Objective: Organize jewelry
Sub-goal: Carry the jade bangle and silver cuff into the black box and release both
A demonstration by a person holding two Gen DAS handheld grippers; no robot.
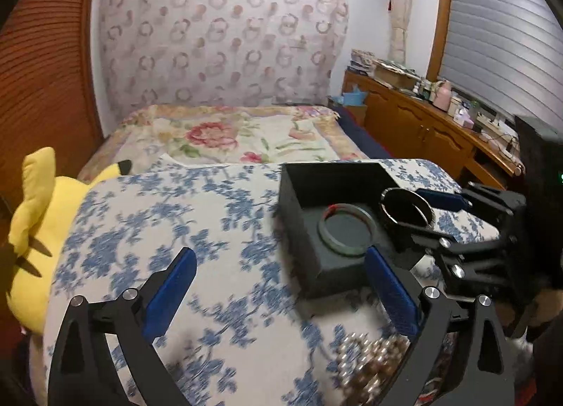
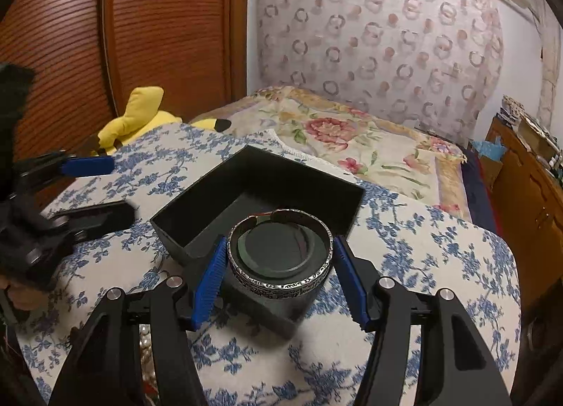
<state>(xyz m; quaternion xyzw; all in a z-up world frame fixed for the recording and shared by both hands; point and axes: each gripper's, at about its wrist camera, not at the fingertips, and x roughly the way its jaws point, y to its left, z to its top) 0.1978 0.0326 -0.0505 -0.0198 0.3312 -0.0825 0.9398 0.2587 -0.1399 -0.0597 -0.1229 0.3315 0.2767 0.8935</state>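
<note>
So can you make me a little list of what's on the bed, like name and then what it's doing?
right gripper: jaws shut on silver bangle
silver bangle: held above the box
black box: open, on the blue-flowered cloth
green bangle: lying flat inside the box
left gripper: jaws open, empty
beads: on cloth, blurred
yellow plush toy: beside the cloth

Both views are dimly and evenly lit, with no light source identifiable. Strong barrel distortion and black corner vignetting are seen. In the left view, the floral cloth (image 1: 211, 230) is smeared by motion blur around 6 o'clock.
</note>
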